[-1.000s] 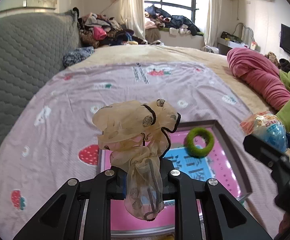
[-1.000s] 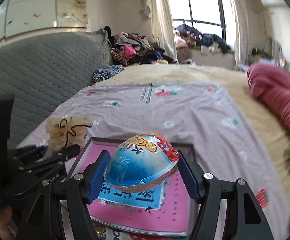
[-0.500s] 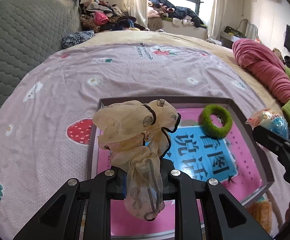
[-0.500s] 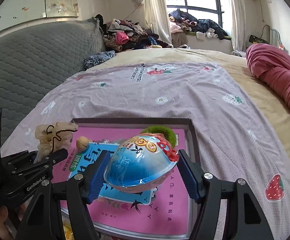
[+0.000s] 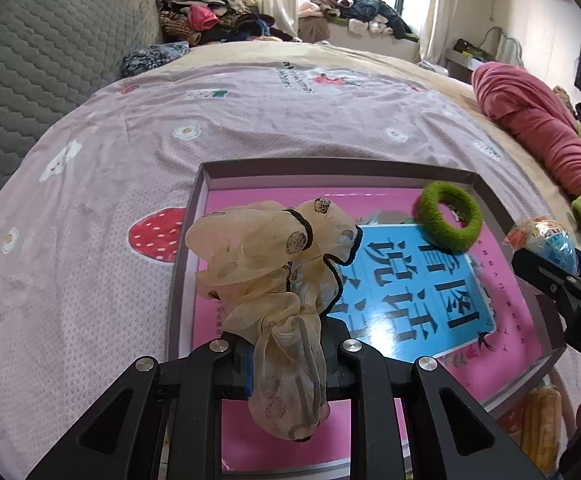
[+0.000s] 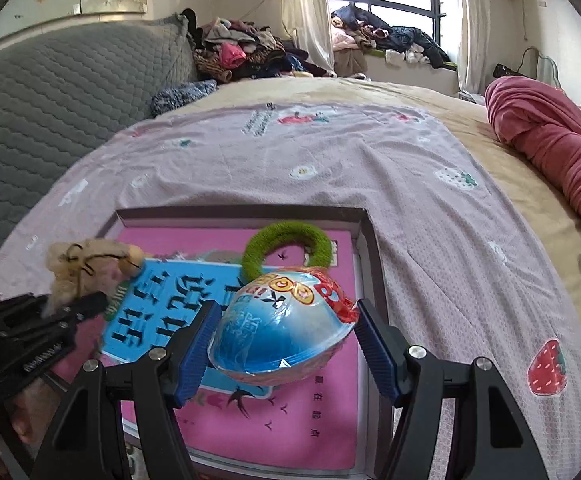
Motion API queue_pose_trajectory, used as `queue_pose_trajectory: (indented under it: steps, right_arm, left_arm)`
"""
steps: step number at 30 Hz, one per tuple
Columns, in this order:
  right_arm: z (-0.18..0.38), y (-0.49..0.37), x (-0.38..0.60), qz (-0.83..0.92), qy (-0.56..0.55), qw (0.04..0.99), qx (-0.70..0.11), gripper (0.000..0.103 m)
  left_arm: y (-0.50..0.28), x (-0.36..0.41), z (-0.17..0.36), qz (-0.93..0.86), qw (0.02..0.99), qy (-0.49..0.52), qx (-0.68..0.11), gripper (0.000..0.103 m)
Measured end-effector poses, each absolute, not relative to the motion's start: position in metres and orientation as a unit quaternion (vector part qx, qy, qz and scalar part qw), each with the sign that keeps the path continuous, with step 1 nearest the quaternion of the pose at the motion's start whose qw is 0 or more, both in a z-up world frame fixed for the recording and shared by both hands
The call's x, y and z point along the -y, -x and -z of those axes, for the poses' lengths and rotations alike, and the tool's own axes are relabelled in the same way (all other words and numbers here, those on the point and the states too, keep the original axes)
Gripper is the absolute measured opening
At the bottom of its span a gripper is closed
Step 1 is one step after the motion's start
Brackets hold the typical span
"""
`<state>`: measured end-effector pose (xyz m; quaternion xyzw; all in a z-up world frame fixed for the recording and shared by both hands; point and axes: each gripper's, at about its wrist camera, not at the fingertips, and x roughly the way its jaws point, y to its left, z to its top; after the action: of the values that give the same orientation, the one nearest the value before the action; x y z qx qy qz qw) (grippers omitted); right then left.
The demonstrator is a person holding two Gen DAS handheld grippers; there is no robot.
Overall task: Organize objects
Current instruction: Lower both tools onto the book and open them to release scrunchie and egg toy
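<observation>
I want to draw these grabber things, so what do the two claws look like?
Both are black with angular, strut-like arms joined by round silver bolts. The right claw has ribbed blue pads inside its fingers. The left claw shows a bit of blue too, and small pale lettering marks its side in the right wrist view.
</observation>
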<state>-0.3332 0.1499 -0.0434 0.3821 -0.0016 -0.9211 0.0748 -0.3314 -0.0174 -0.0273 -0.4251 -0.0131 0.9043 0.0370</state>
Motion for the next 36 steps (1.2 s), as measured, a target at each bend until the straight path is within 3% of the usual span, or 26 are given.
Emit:
queue_pose_trajectory:
  steps: [30,36]
  right_arm:
    - [0.077,0.347,-0.147,0.900,-0.431,0.059,-0.034,0.068]
    - [0.077,0.346,-0.145,0.900,-0.431,0.059,-0.042,0.068]
  left_arm:
    - [0.334,0.017,0.045,-0.890,0.035,0.454,0.005,0.025]
    - [0.334,0.014,0.044,-0.890,0.037,0.455,0.001,0.029]
